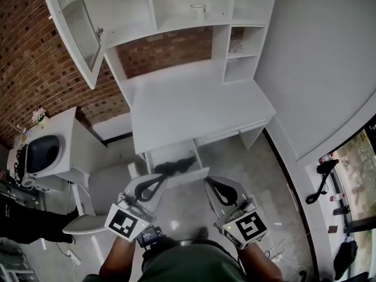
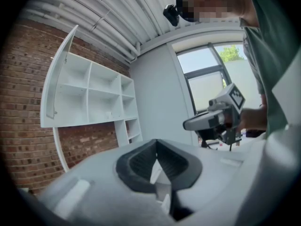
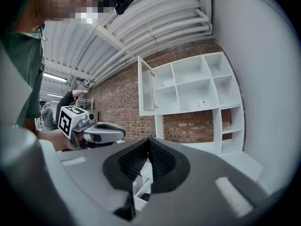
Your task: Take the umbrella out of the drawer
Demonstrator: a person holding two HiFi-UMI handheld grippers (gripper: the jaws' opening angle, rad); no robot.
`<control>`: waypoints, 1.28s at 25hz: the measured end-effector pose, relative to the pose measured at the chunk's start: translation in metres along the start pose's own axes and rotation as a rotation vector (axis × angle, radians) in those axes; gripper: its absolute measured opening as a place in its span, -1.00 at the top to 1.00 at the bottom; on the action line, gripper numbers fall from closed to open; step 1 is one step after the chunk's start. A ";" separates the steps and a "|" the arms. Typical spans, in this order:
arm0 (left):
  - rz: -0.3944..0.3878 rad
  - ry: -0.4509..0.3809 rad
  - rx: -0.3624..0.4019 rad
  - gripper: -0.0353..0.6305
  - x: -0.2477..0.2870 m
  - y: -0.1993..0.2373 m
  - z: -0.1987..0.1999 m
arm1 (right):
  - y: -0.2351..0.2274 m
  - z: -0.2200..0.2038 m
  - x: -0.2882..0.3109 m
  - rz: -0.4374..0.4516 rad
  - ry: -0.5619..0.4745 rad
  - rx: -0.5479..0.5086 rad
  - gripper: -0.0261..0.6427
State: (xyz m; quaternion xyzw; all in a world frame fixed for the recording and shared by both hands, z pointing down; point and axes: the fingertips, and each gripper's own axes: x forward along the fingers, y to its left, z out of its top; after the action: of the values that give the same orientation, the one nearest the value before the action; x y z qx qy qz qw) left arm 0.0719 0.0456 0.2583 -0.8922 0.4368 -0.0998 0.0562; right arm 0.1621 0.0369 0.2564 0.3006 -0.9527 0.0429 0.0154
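A white desk (image 1: pixel 194 104) is set against a brick wall (image 1: pixel 161 49), and a white shelf unit (image 1: pixel 176 7) is mounted above it. The unit's mesh-fronted door (image 1: pixel 73 22) is swung open at the upper left, and a small pale cup (image 1: pixel 198 9) is seen on one shelf. A white cabinet with a dark rounded front (image 1: pixel 42 153) is placed left of the desk, and a person in dark clothes (image 1: pixel 26 223) is partly seen at the left edge. A window sill with dark items (image 1: pixel 323 175) is seen on the right.

Under the desk, the drawer (image 1: pixel 191 175) is pulled out, and the black umbrella (image 1: pixel 176 166) is laid across it, folded. The drawer's front panel is interposed between the umbrella and both grippers.

The left gripper (image 1: pixel 160 181) and the right gripper (image 1: pixel 210 184) are held side by side over the floor, just short of the drawer front, and are pointed roughly level toward the desk. Both forearms are extended from the bottom edge of the head view. In the left gripper view the pads of the left gripper (image 2: pixel 156 147) are pressed together with nothing between them, and the right gripper (image 2: pixel 216 119) is seen beside it. In the right gripper view the jaws of the right gripper (image 3: pixel 148 144) are likewise closed on nothing, and the left gripper (image 3: pixel 94 132) is seen alongside. The umbrella is touched by neither.
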 end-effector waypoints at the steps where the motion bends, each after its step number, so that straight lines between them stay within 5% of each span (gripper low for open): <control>1: 0.003 0.006 0.002 0.88 0.005 0.000 0.000 | -0.006 0.000 0.000 -0.001 -0.004 0.008 0.91; 32: -0.123 -0.057 -0.053 0.88 0.080 0.190 -0.039 | -0.074 0.000 0.188 -0.117 0.074 0.006 0.91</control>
State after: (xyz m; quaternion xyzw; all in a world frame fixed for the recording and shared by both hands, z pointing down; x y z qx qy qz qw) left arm -0.0349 -0.1340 0.2707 -0.9210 0.3820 -0.0660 0.0386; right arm 0.0509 -0.1307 0.2725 0.3541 -0.9321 0.0556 0.0523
